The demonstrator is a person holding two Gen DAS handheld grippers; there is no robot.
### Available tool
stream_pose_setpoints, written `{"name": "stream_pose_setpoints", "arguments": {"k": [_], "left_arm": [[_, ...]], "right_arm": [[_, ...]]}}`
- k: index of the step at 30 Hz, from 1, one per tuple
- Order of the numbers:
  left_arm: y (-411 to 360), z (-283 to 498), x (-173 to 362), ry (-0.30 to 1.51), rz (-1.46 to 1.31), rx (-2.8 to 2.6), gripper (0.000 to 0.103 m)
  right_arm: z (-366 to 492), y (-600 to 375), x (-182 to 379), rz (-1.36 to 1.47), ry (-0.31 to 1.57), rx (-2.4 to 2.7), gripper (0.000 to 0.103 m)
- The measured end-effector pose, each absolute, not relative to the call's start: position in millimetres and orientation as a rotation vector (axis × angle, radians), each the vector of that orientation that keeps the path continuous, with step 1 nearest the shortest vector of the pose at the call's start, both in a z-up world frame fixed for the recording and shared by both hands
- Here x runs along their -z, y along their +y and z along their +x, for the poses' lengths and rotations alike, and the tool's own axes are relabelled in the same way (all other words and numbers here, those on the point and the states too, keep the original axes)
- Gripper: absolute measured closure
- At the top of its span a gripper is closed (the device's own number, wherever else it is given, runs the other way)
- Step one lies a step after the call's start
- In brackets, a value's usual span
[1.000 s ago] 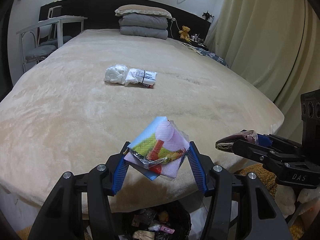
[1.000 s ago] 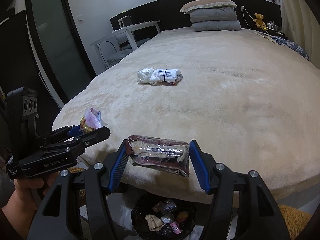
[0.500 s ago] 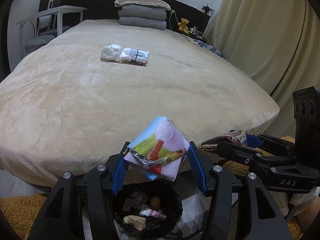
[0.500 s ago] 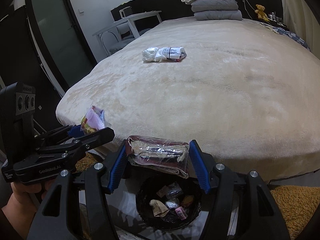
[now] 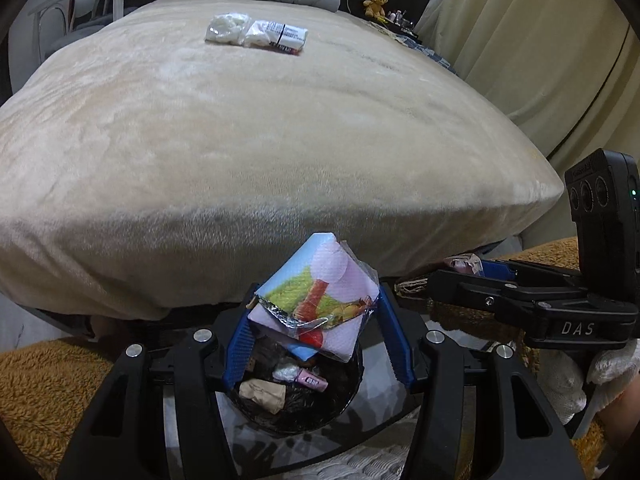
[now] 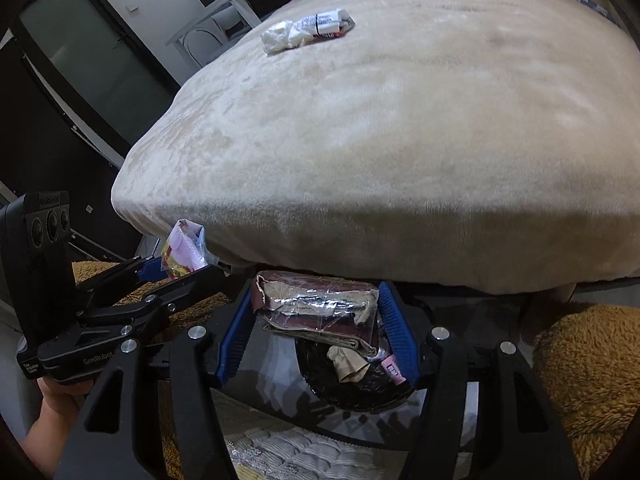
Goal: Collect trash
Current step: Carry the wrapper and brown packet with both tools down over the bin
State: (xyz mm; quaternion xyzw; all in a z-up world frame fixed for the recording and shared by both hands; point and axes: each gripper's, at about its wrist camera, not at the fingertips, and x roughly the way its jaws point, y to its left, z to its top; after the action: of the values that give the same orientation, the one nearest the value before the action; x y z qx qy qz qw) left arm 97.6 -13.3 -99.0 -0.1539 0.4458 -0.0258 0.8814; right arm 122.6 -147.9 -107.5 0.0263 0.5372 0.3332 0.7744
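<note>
Two grippers, both clamped: the left gripper [image 5: 316, 328] pinches a colourful wrapper [image 5: 316, 300], the right gripper [image 6: 316, 320] a brown foil packet [image 6: 320, 308], long axis crosswise. The black bin [image 5: 340, 408] sits at six o'clock beneath both, nearer the left.

We read "DAS" in pale capitals on the black body of the right gripper [image 5: 472, 276], off to the right of our left tongs. Over in the right wrist view, "GenRobot" shows on the lower side of the left gripper [image 6: 176, 268], left of our right tongs, with smaller print beside it too tiny to read. The white packet [image 5: 276, 36] far ahead on the bed [image 5: 240, 140] carries dark print, illegible
</note>
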Motion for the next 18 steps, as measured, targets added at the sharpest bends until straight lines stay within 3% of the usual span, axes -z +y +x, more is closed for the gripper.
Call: {"name": "stream_pose_setpoints", "arguments": {"k": [18], "left_arm": [[-12,111,169,1.241,-0.429,0.038,0.048]], "right_arm": [[141,-144,175,0.109,1.468,-0.590,0.042]]}}
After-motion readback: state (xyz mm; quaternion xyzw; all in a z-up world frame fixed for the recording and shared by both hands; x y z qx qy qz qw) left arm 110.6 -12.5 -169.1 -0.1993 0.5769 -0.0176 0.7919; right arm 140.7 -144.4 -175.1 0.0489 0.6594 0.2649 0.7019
